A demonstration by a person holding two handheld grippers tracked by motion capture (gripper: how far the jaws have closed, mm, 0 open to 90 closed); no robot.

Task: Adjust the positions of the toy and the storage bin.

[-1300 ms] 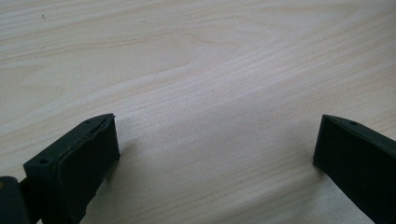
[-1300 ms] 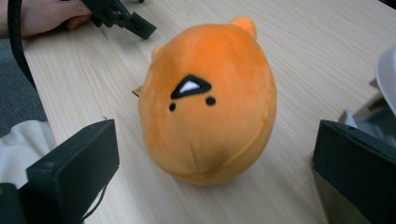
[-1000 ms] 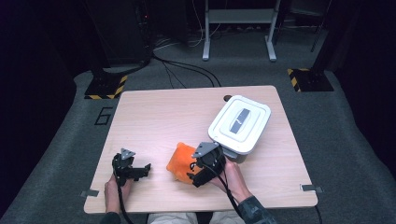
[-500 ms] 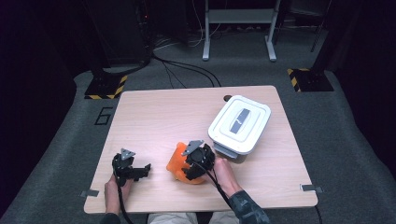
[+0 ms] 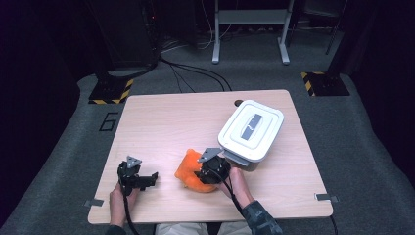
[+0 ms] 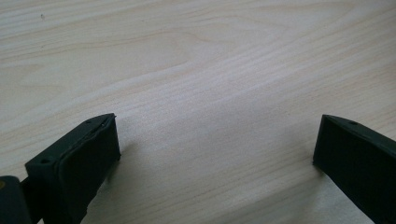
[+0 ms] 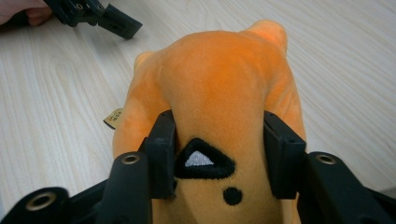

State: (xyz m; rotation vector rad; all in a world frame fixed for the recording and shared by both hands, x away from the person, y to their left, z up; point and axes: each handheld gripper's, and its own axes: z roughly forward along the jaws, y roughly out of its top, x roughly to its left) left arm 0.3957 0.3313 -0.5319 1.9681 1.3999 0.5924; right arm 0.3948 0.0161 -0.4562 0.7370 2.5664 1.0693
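Observation:
An orange plush toy [image 5: 190,171] lies on the wooden table [image 5: 176,117] near its front edge. My right gripper [image 5: 205,172] sits over it; its jaws have just been closing, and in the right gripper view both pads press into the plush toy [image 7: 219,93], squeezing it above a black and white embroidered patch. My left gripper [image 5: 149,179] rests low at the front left, apart from the toy. In the left gripper view its fingers [image 6: 84,158] stand wide apart over bare wood. The left gripper [image 7: 95,16] also shows far off in the right gripper view.
A white lidded plastic box [image 5: 251,129] with a grey handle stands just right of the toy, close to my right hand. A small dark spot [image 5: 238,103] marks the table behind the box. Black stands and cables occupy the floor beyond.
My right gripper has moved left and down onto the plush toy and its jaws have closed around it. The left gripper has stayed where it was.

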